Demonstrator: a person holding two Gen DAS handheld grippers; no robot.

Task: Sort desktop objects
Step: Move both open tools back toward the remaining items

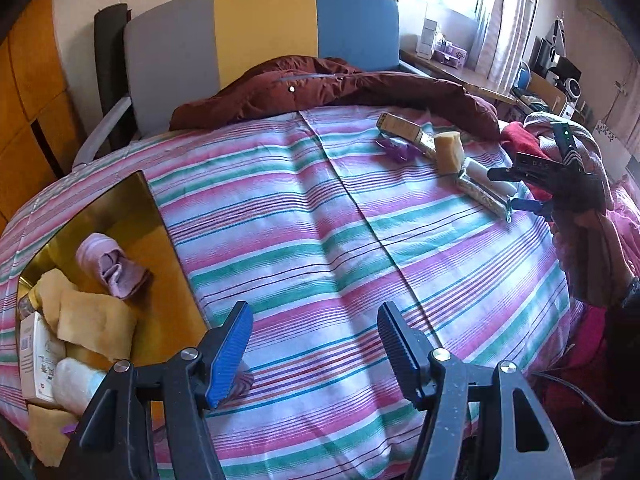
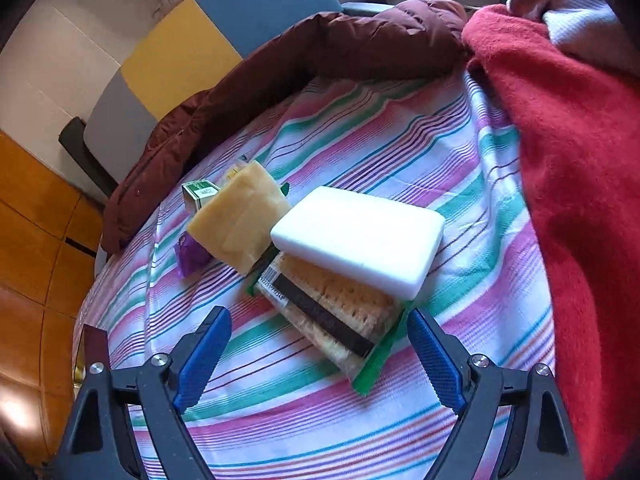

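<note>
Tongs first: the right tongs [image 2: 320, 354] stand wide apart with nothing between them, their blue pads clear of everything, pointed down at a small heap on the striped bedspread [image 2: 460, 152]. The cracker packet [image 2: 328, 316] lies nearest, its green-edged end reaching into the gap in front of the pads without touching either. A white sponge block [image 2: 358, 240] rests on the packet's far half, and a yellow sponge [image 2: 240, 220] leans against both. Beyond those sit a purple wrapper [image 2: 190, 254] and a small green-and-white box [image 2: 200, 192]. I judge the wide spread is meant to take the packet or the white block across its breadth.

The left tongs [image 1: 316, 354] are released too, about half open, empty, hovering over bare bedspread. A scrap of pinkish cloth [image 1: 242, 386] shows just behind the left pad; whether it touches I cannot tell. To their left lies the yellow tray [image 1: 132, 208], plainly the place for sorted goods: it already holds a rolled pink cloth [image 1: 112, 268], yellow sponges [image 1: 92, 320], a white block [image 1: 78, 384] and a small carton [image 1: 38, 360]. The left hand seems kept near the tray so it stays out of the right one's way.

The unsorted heap stays well apart from the tray, near the maroon jacket [image 2: 280, 64] and red blanket [image 2: 560, 160].
</note>
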